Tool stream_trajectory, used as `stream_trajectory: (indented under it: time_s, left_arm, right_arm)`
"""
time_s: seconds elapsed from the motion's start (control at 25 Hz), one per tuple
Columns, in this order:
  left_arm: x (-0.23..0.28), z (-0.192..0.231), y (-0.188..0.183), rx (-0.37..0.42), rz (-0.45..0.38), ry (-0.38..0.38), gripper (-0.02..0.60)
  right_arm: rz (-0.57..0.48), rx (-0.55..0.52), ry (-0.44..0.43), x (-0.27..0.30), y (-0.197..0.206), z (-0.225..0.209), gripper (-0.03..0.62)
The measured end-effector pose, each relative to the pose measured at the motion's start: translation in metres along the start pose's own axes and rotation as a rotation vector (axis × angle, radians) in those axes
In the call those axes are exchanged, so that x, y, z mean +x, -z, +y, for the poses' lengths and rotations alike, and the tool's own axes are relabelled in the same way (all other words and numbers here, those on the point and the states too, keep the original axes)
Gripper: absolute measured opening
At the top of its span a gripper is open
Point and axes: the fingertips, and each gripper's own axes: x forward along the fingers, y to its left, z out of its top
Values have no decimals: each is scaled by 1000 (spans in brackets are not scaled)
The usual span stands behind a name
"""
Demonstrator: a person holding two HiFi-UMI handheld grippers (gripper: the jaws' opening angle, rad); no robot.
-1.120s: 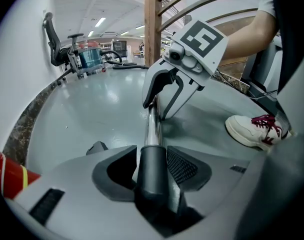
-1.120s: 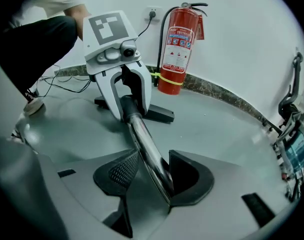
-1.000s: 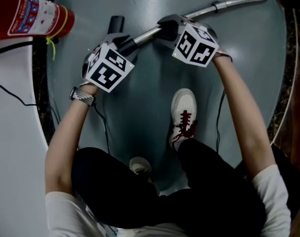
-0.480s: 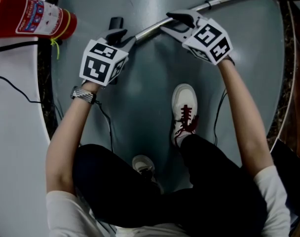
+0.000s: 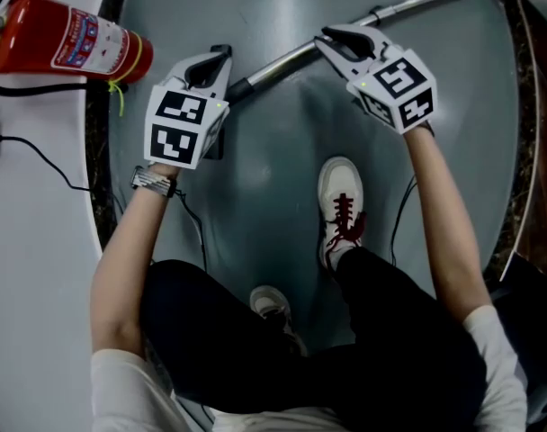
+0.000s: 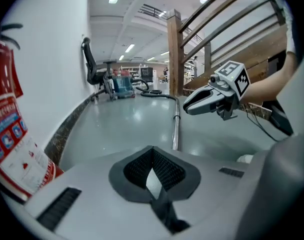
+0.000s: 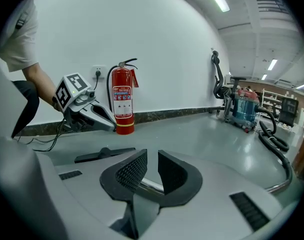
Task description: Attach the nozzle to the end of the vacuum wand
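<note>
From the head view, looking steeply down, we see a grey floor (image 5: 273, 160) with a chrome vacuum wand (image 5: 291, 61) lying slantwise across it. The left gripper (image 5: 218, 59) hangs over the wand's dark lower end. A black nozzle (image 5: 222, 52) shows just past its fingers, the rest mostly hidden under the gripper, so we cannot tell whether nozzle and wand are joined. The right gripper (image 5: 332, 39) sits over the wand further up. A red fire extinguisher (image 5: 71, 39) lies at the upper left, and a white shoe (image 5: 338, 196) stands below the grippers.

In the left gripper view, the fingers are clenched together on nothing. Beyond them the wand (image 6: 175, 131) lies on the floor, with the right gripper (image 6: 188, 106) just beside its line.

In the right gripper view, the fingers stand a little apart, having just been closing, and grasp nothing. The wand (image 7: 148, 186) shows through the gap, running crosswise beneath them. The flat nozzle (image 7: 104, 154) lies on the floor beyond, near the left gripper (image 7: 109, 126) and the extinguisher (image 7: 123, 101).
</note>
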Motion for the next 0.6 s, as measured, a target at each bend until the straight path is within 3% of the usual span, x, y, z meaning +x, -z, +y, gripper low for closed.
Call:
stream_trajectory:
  time_s: [0.2,0.44,0.6]
  left_arm:
    - [-10,3,-25,69,-94,-62,0]
    - [-31,18,-58,13,-182,-92,0]
    - [-59,27,-88,39,-252,-117,0]
  right_arm:
    - [-37,34,69,-6,-20,-2,59]
    - [-59,37,118,-19,-38,-3,44]
    - [-86,7,167,-35,-65,-11,37]
